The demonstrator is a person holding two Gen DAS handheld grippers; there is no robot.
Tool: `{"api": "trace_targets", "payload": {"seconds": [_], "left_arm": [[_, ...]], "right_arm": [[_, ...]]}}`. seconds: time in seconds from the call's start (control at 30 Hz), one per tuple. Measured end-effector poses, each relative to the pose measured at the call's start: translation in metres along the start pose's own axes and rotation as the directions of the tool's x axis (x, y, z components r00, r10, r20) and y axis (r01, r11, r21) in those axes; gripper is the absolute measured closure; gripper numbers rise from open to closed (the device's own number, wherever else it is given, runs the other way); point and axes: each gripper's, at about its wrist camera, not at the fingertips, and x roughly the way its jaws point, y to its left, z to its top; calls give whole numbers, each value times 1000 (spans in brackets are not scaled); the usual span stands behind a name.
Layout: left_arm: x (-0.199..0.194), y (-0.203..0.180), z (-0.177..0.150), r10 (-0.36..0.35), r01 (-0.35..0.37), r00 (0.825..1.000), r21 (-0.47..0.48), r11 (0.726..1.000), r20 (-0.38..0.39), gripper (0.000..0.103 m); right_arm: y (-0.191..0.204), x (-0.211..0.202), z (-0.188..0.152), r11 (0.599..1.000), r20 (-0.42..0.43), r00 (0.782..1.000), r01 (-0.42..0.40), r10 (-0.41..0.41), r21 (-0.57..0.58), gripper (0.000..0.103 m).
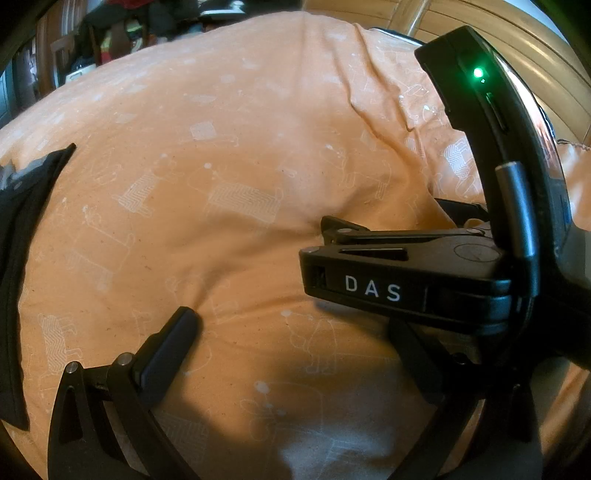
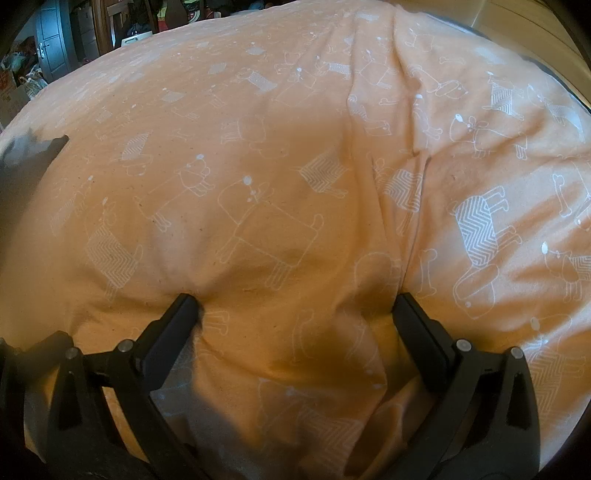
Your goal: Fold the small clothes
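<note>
Low over an orange bedcover (image 2: 258,110) printed with white outline dogs, the right gripper (image 2: 295,306) is seen with its two black fingers spread wide, their tips pressed into the fabric so that a soft bulge of cover rises between them; nothing is grasped. In the left wrist view, only the left finger (image 1: 173,343) of the left gripper (image 1: 295,332) is shown plainly — its partner is masked by the right-hand device (image 1: 406,280), a black body lettered "DAS" that lies across the lower right of the frame, with a lit green lamp on its upper part. From the gap that can be made out, the left jaws are taken to be parted and empty. Farther left, a dark garment (image 1: 22,229) is laid on the cover, cut off by the frame edge; in the right wrist view it is reduced to a blurred dark patch (image 2: 33,155). Beyond the bed, cluttered furniture (image 1: 92,48) is dim, and a wooden headboard (image 1: 498,33) is distorted by the lens.
</note>
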Motion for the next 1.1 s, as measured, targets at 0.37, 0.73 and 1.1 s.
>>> {"api": "trace_targets", "payload": {"seconds": [0.37, 0.73, 1.1], "left_arm": [[-5, 6, 0, -2, 2, 1000, -1, 1000, -4, 0], [-5, 5, -1, -3, 3, 1000, -2, 1000, -6, 0], [-5, 5, -1, -3, 3, 1000, -2, 1000, -6, 0]], "right_arm": [[-2, -1, -2, 1000, 13, 1000, -5, 5, 3, 0], [-1, -1, -1, 1000, 13, 1000, -2, 2, 2, 0], [-1, -1, -1, 1000, 14, 1000, 0, 0, 0, 0]]}}
